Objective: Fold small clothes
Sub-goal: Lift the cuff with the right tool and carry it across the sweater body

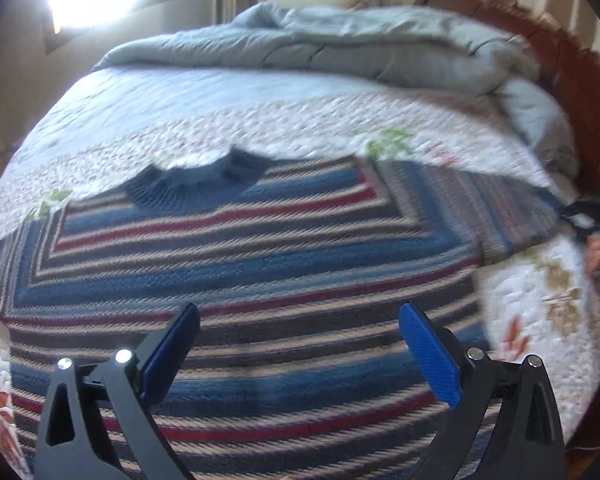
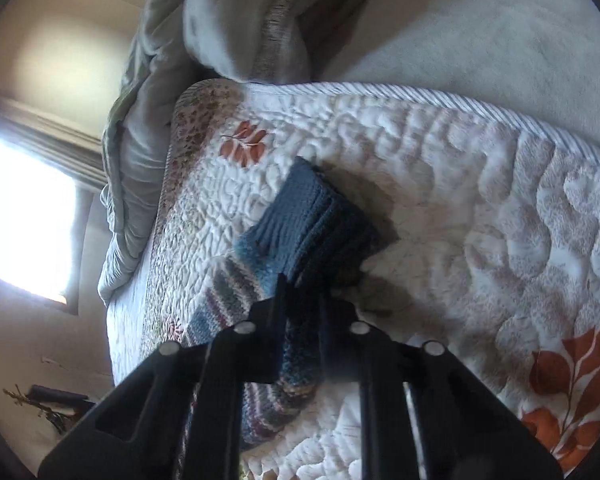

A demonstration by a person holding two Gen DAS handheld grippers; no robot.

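Note:
A striped knit sweater (image 1: 236,264) in blue, red, beige and dark bands lies spread flat on the quilt, its dark blue collar (image 1: 196,184) at the far side. My left gripper (image 1: 300,320) is open and empty, hovering just above the sweater's body. One sleeve stretches right to my right gripper (image 1: 584,216), seen at the frame edge. In the right wrist view my right gripper (image 2: 300,292) is shut on the sleeve (image 2: 268,320) near its blue ribbed cuff (image 2: 308,212), which sticks out past the fingers above the quilt.
The bed is covered by a white quilt (image 1: 260,128) with orange and green leaf prints. A grey comforter (image 1: 380,48) is bunched at the far side by the wooden headboard (image 1: 560,64). A bright window (image 2: 20,216) lies beyond the bed.

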